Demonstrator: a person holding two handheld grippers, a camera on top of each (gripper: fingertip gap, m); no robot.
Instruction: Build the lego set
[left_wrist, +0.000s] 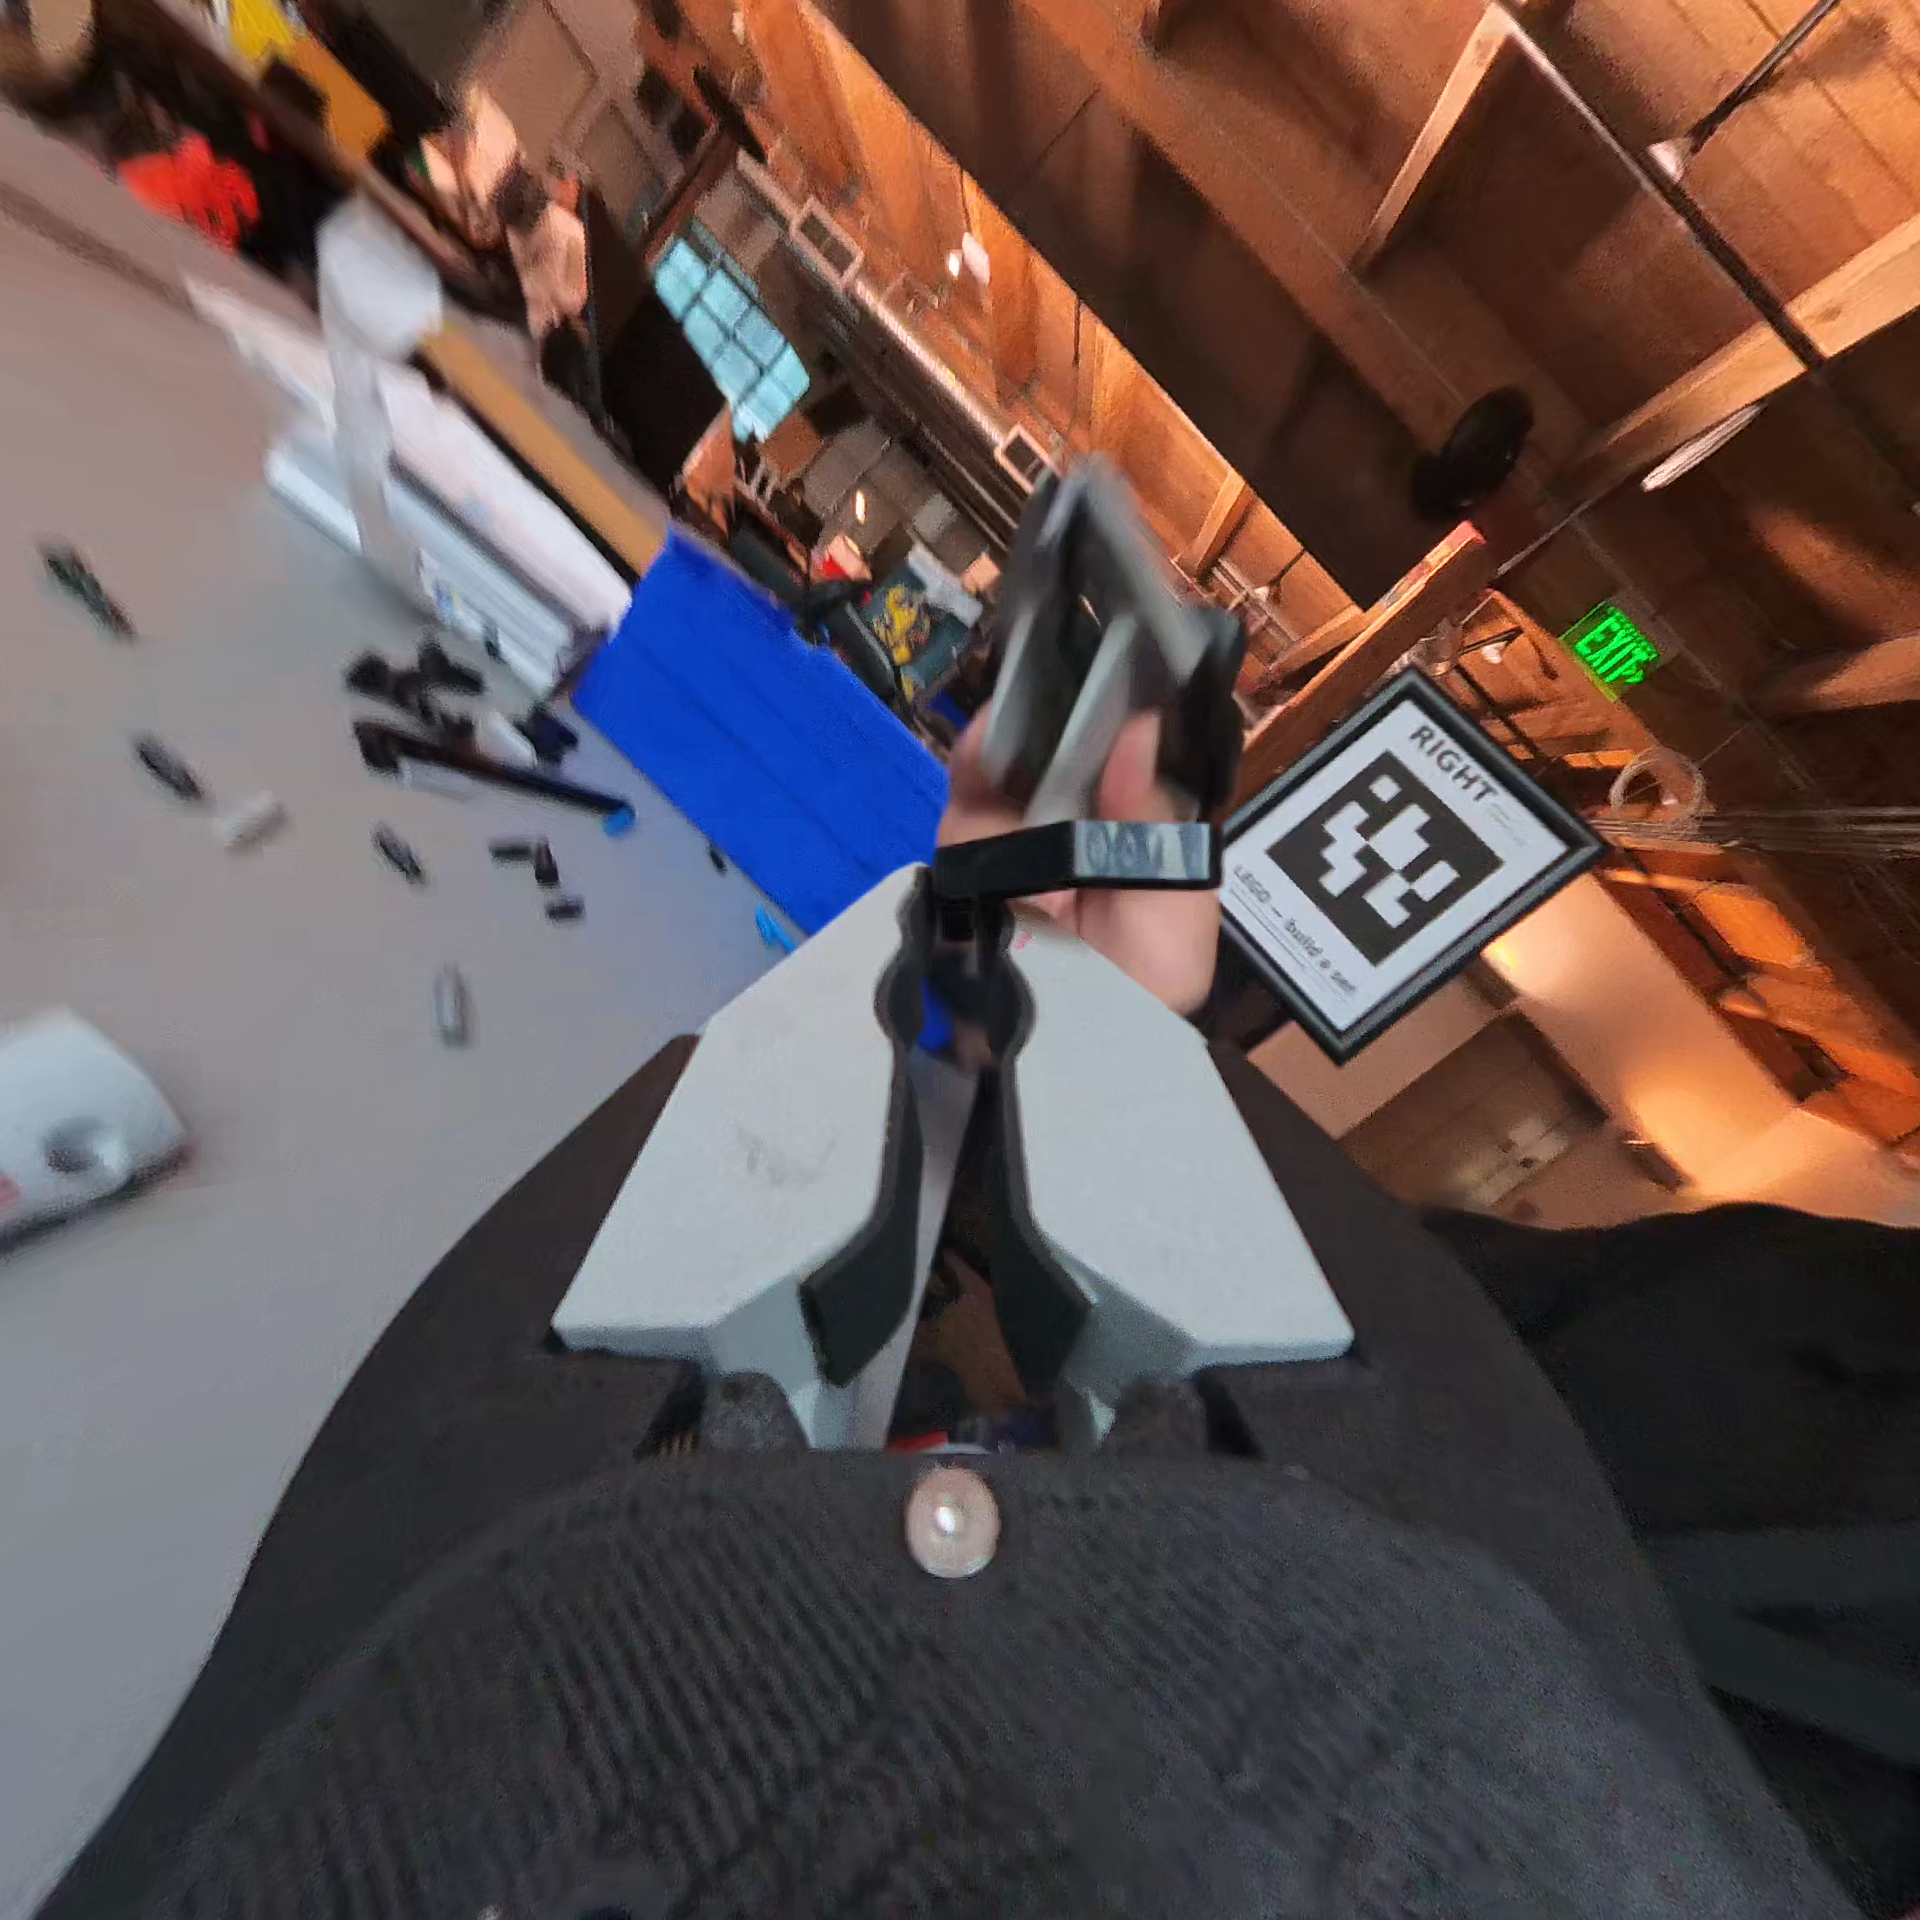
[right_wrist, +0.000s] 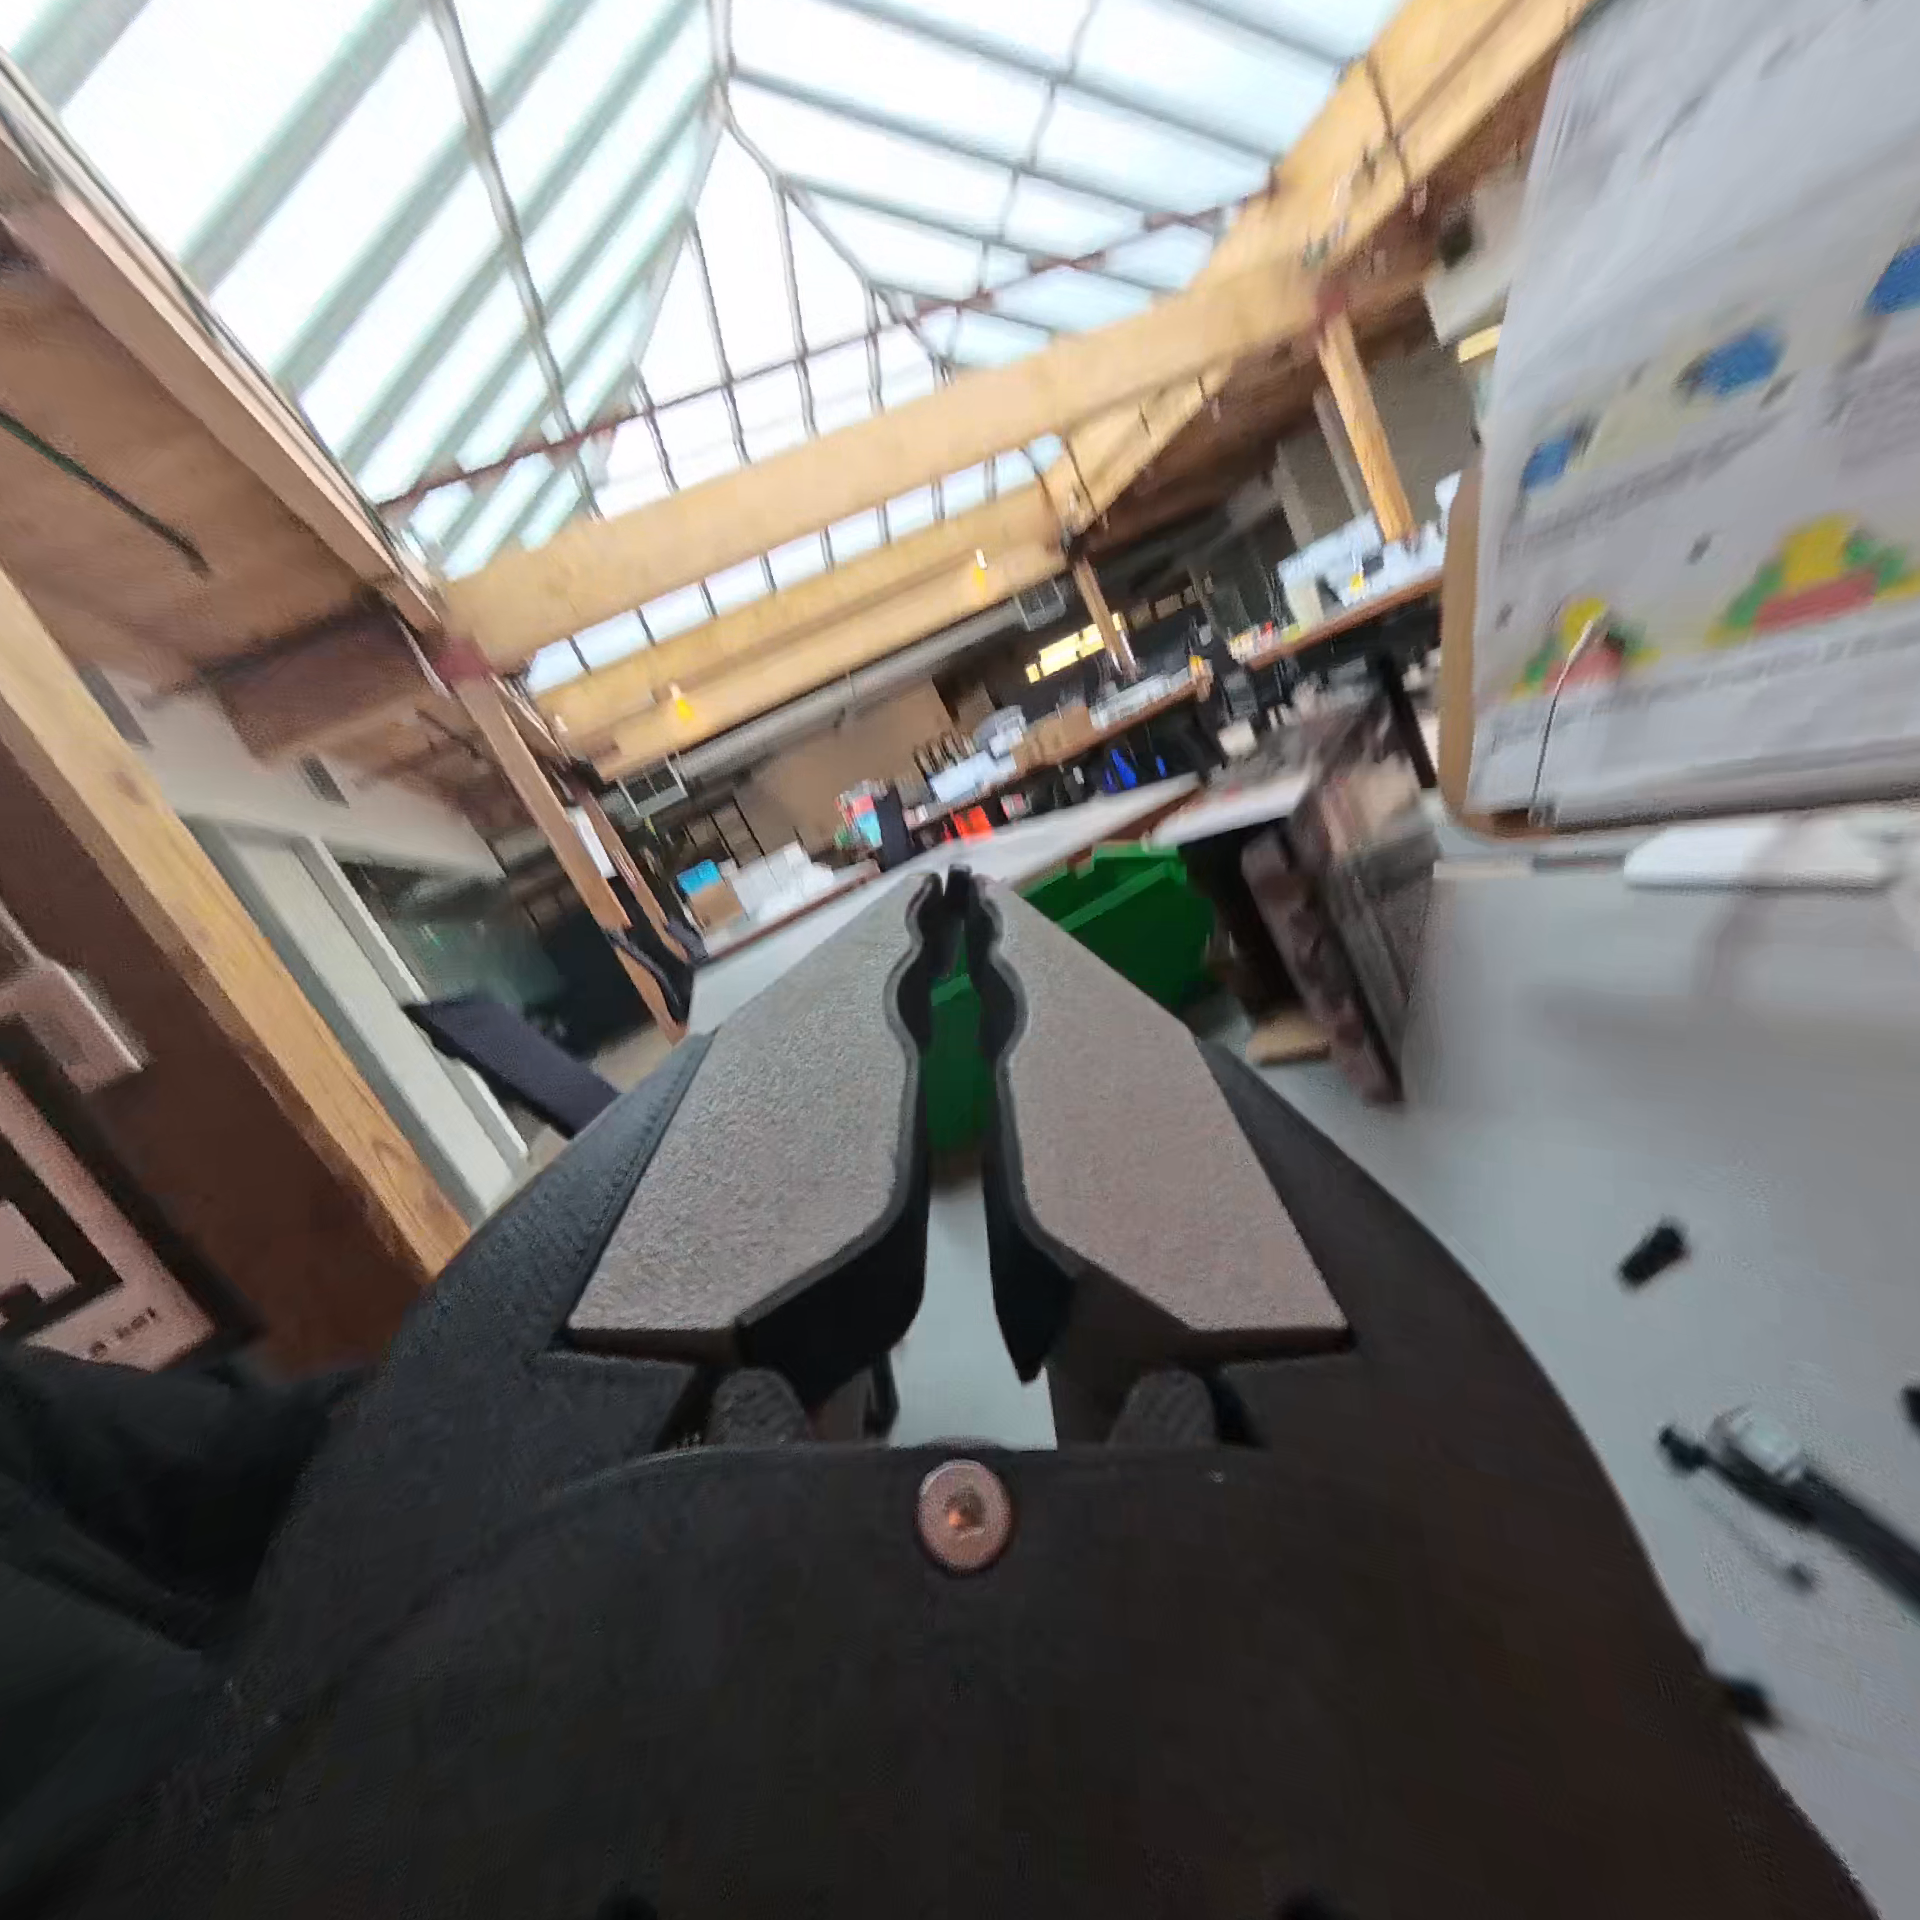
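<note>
**Both grippers up off the surface, left one pinching a black lego piece**

Left wrist view is tilted hard. The left gripper (left_wrist: 961, 914) has pale grey matte fingers with wavy black inner pads, and its jaws are closed on a long flat black lego piece (left_wrist: 1081, 857) that sticks out to the right from the tips. Right behind it, centre frame, a bare hand (left_wrist: 1132, 925) holds the other gripper's dark handle, and a square black-and-white marker card (left_wrist: 1403, 857) sits just right of that.

The loose lego parts (left_wrist: 436, 717) are scattered on the light grey smooth surface (left_wrist: 260, 987) at the left of the frame, mostly small black bits, plus one long black bar with a blue end. A bright blue bin (left_wrist: 758, 717) stands just past them, and white boxes are stacked further up left. Upper right is all warm brown wooden planks and beams, with a green lit sign.

Right wrist view: the right gripper (right_wrist: 956, 883) has grainy brownish-grey fingers, jaws closed with the tips touching, and I can't spot anything between them. A green bin (right_wrist: 1122, 925) is behind the tips. A few black pieces (right_wrist: 1652, 1252) lie on the surface lower right. A blurry printed instruction sheet (right_wrist: 1704, 436) stands at upper right. Overhead there's a glass skylight with pale timber beams.
</note>
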